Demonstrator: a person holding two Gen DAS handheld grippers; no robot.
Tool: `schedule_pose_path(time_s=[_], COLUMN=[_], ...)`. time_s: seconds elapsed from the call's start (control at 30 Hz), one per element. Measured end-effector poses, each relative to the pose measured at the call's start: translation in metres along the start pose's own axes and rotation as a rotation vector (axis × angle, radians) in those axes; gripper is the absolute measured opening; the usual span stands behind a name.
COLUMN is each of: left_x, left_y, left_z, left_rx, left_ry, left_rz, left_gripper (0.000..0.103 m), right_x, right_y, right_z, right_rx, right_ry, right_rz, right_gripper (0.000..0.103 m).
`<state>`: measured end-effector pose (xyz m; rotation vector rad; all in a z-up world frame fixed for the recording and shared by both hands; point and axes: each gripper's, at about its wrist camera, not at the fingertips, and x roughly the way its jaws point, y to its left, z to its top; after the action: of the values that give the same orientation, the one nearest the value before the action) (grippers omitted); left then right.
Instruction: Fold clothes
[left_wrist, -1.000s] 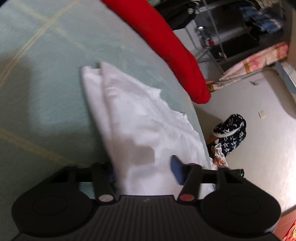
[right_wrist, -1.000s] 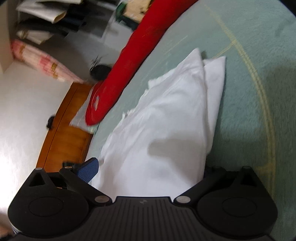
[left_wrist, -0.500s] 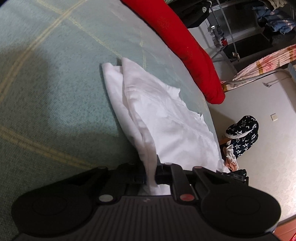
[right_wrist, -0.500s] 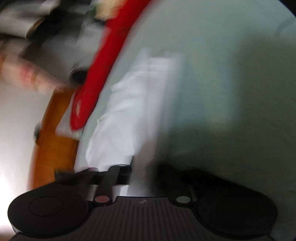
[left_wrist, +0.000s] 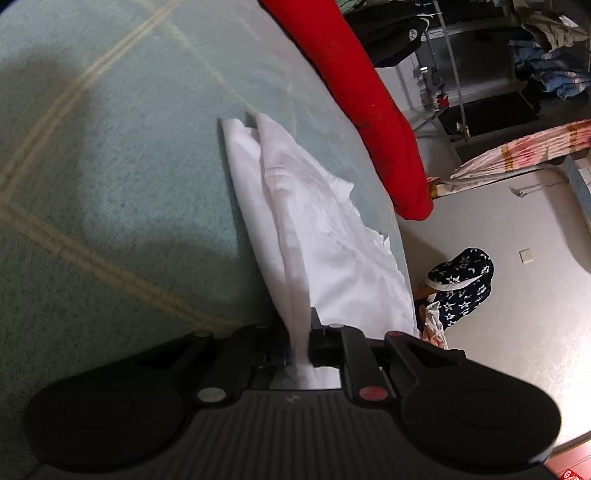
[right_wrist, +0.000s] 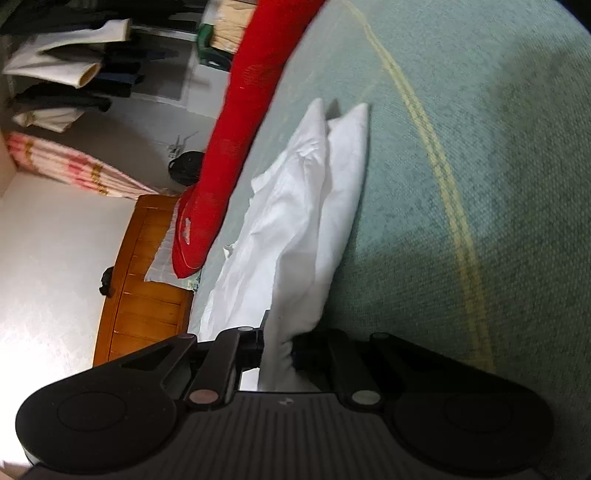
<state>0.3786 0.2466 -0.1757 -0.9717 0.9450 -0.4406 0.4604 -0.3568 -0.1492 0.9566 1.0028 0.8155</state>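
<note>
Left gripper (left_wrist: 299, 341): jaws pinched on a bunched near edge of the white garment (left_wrist: 314, 229), just drawn in onto the cloth over the last moment, no gap visible beside the fabric. Right gripper (right_wrist: 279, 345): jaws likewise clamped tight on a gathered near corner of the same white garment (right_wrist: 295, 221), cloth squeezed into a narrow neck between the black fingers (right_wrist: 223, 354). Beyond both grips, stretched away in long folds across the pale green bed cover (left_wrist: 122, 155), ending in two pointed corners side by side at the far end. Lying near the edge of the bed, with the rumpled side of the cloth towards that edge. Past the garment, a long red bolster (left_wrist: 354, 92) along the bed's border, apart from the white cloth. Further out, off the bed: a wooden bed frame (right_wrist: 140, 266) in the right wrist view, a dark star-patterned fabric piece (left_wrist: 461, 284) on the light floor in the left wrist view, and a clothes rack (left_wrist: 454, 66) with hanging garments in the background.
</note>
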Motion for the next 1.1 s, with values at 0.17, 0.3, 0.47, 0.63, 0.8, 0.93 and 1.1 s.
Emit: schedule_pose_path(time_s=[0.17, 0.3, 0.47, 0.63, 0.8, 0.93, 1.1], left_x=[0.001, 0.000, -0.011, -0.025, -0.036, -0.047, -0.058], left_y=[-0.012, -0.025, -0.049, -0.067, -0.081, -0.088, -0.094], left_z=[-0.002, -0.006, -0.009, -0.013, -0.019, -0.026, -0.035], left_rx=[0.042, 0.072, 0.113, 0.140, 0.150, 0.158, 0.153], left_ry=[-0.009, -0.023, -0.026, -0.028, -0.009, -0.002, 0.007], left_rz=[0.060, 0.120, 0.173, 0.170, 0.202, 0.219, 0.220], left_gripper=[0.011, 0.009, 0.005, 0.005, 0.005, 0.005, 0.005], right_x=[0.006, 0.005, -0.010, -0.022, -0.029, -0.038, -0.047], right_y=[0.005, 0.021, 0.031, 0.051, 0.067, 0.076, 0.085], right_z=[0.003, -0.003, -0.011, -0.017, -0.023, -0.031, -0.043], right_rx=[0.005, -0.018, -0.013, -0.047, -0.068, -0.076, -0.073], right_ry=[0.000, -0.013, -0.066, -0.073, -0.069, -0.077, -0.064], right_rz=[-0.042, -0.100, -0.111, -0.100, -0.105, -0.099, -0.102], right_gripper=[0.007, 0.009, 0.009, 0.008, 0.008, 0.008, 0.009])
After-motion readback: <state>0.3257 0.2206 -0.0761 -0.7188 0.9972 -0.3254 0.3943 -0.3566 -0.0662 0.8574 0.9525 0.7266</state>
